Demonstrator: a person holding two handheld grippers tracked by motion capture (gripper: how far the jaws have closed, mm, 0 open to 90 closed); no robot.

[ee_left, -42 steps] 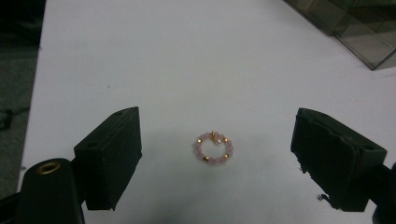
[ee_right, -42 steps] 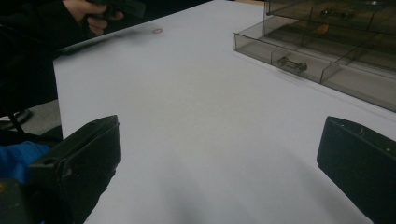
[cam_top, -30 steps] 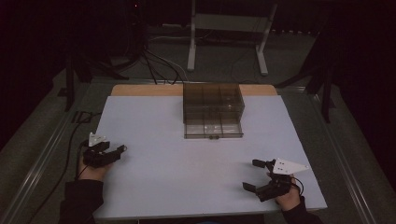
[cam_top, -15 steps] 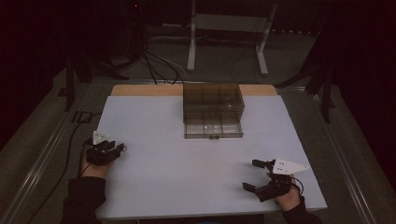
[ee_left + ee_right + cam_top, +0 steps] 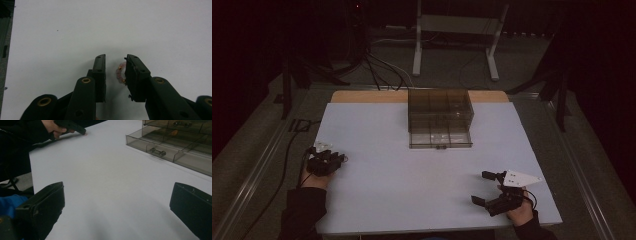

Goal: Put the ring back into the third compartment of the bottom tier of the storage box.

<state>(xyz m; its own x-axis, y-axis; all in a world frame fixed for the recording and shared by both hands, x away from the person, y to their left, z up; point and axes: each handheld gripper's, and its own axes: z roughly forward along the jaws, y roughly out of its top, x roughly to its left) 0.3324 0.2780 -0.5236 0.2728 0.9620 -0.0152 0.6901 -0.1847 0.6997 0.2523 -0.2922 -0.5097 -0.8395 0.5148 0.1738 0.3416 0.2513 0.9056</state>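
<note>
Small pink bead bracelet w/ gold beads (image 5: 120, 73), curled in a ring, lies flat on white worktop (image 5: 155, 30), touching left gripper's (image 5: 115, 72) right-hand finger.

Left gripper (image 5: 114, 70) seen along its two black jaws above a white table surface (image 5: 150, 27). A small ring of pale pink beads with gold-coloured spacers (image 5: 120, 74) lies between the jaws, against the right-hand one. The jaws have just been closing; a gap remains beside the left-hand jaw.
</note>
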